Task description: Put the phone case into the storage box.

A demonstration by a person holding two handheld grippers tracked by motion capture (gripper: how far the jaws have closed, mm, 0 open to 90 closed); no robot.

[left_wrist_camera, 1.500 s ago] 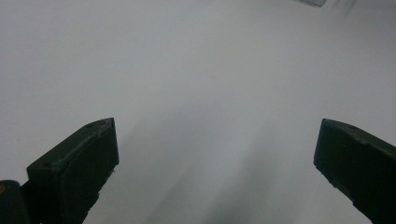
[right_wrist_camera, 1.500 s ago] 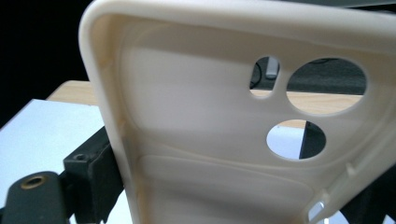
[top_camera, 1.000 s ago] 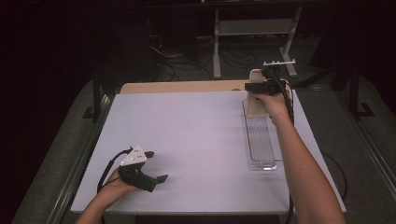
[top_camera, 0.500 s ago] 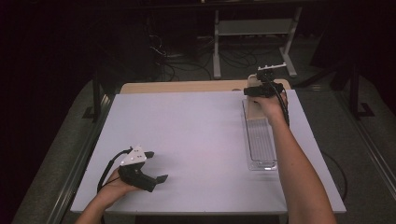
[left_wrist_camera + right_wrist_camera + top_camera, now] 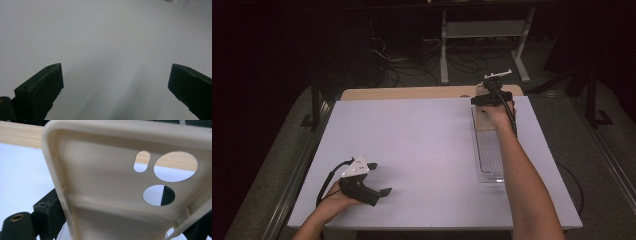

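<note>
- The right tongs (image 5: 490,99) sit at the far right of the table (image 5: 412,145), at about 1 o'clock from the table's middle, over the far end of a clear tray (image 5: 490,160).
- In the right gripper view a cream phone case (image 5: 107,195) lies between the jaws, hollow side to the camera, with its three camera holes toward 2 o'clock. The jaws stand against both long edges of it, so the right tongs are judged to be pinching the case across its width.
- The long axis of the case runs straight out along the tongs, from 6 to 12 o'clock in that view. Its far end reaches over the bare wooden strip (image 5: 20,136) at the table's back edge.
- The clear tray has its long axis running near to far, and it extends from under the right hand back toward the person at 6 o'clock. Judgement: any setting-down turns on lining the case's length up with the tray's length.
- The left tongs (image 5: 379,192) rest low at the near left, about 7 o'clock, well apart from the case and tray. The right hand is plainly the nearer one.
- In the left gripper view the jaws are spread wide over bare white table, holding nothing and touching nothing between them.
</note>
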